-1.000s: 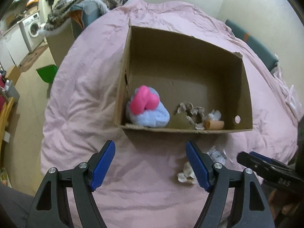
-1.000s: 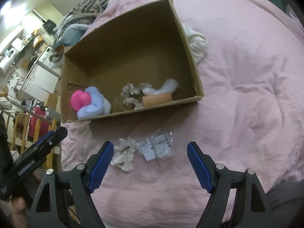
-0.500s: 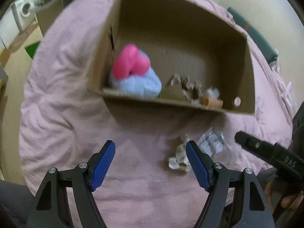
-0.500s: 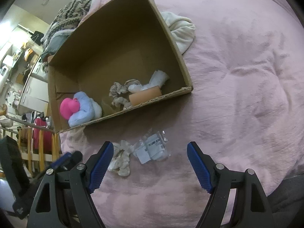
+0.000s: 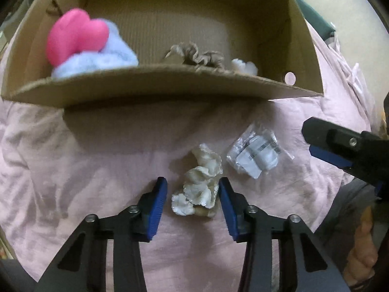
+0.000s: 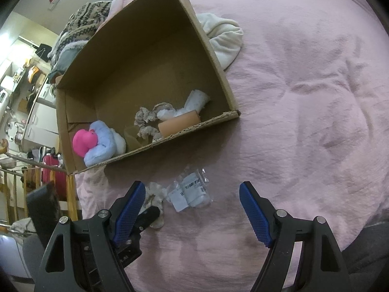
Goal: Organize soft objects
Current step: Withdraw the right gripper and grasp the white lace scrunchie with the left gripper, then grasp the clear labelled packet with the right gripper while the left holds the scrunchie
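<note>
A cream ruffled scrunchie [image 5: 199, 187] lies on the pink bedspread between the blue pads of my left gripper [image 5: 192, 203]. The jaws have narrowed around it; the right pad touches it, the left pad stands a little apart. A clear plastic packet with a white roll [image 5: 255, 153] lies just to its right and shows in the right wrist view [image 6: 192, 191]. My right gripper [image 6: 192, 211] is open and empty above the packet. The cardboard box [image 5: 155, 85] behind holds a pink and blue plush [image 5: 82, 46], a beige scrunchie [image 5: 197, 56] and a white item [image 5: 243, 65].
A white cloth [image 6: 223, 39] lies on the bedspread [image 6: 304, 97] beside the box's right wall. A tan roll [image 6: 180, 124] lies in the box's near corner. A patterned knit pile [image 6: 85, 22] sits beyond the box. Furniture stands off the bed at left.
My left gripper has moved forward and down to the cream scrunchie and its jaws have narrowed around it. My right gripper has drifted slightly closer to the packet and stays open.
</note>
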`<state>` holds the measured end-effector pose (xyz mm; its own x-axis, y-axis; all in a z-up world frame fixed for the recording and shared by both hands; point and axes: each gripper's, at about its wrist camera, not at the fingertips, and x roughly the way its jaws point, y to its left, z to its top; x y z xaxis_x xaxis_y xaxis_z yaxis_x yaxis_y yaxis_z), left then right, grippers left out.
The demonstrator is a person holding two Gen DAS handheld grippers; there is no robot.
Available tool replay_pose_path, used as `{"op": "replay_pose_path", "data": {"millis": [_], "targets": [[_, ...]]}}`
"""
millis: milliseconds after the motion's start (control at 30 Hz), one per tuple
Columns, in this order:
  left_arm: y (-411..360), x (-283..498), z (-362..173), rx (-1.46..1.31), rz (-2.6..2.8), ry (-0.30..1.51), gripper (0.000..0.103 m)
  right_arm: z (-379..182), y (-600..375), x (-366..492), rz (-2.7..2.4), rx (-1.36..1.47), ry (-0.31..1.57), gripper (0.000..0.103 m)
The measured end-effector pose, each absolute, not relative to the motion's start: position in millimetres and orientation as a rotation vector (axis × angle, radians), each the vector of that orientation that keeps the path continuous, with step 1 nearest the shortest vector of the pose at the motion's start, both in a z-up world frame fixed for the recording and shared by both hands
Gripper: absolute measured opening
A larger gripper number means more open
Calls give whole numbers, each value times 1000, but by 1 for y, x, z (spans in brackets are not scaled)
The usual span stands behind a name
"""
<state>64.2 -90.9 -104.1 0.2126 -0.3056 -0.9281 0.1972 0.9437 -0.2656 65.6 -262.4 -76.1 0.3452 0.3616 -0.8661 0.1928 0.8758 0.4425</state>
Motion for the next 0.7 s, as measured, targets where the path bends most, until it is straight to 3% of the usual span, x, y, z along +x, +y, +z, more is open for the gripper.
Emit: {"op": "replay_pose_path", "data": {"millis": [33,133,467,700], "targets": [[-91,64,-104,-99,-367,1324,23,-76,-263,66,115,525,1229,84],[-88,61,-96,-83,-354,1307,14,-77,-263,66,113,525,1231,84],[-42,50,-35,-116,-277,1242,14,-93,-257,72,111,508,1301,84],[-13,48,-18,-75,-218,1207,14,-99,-227,85,146,306,1355,84]]}}
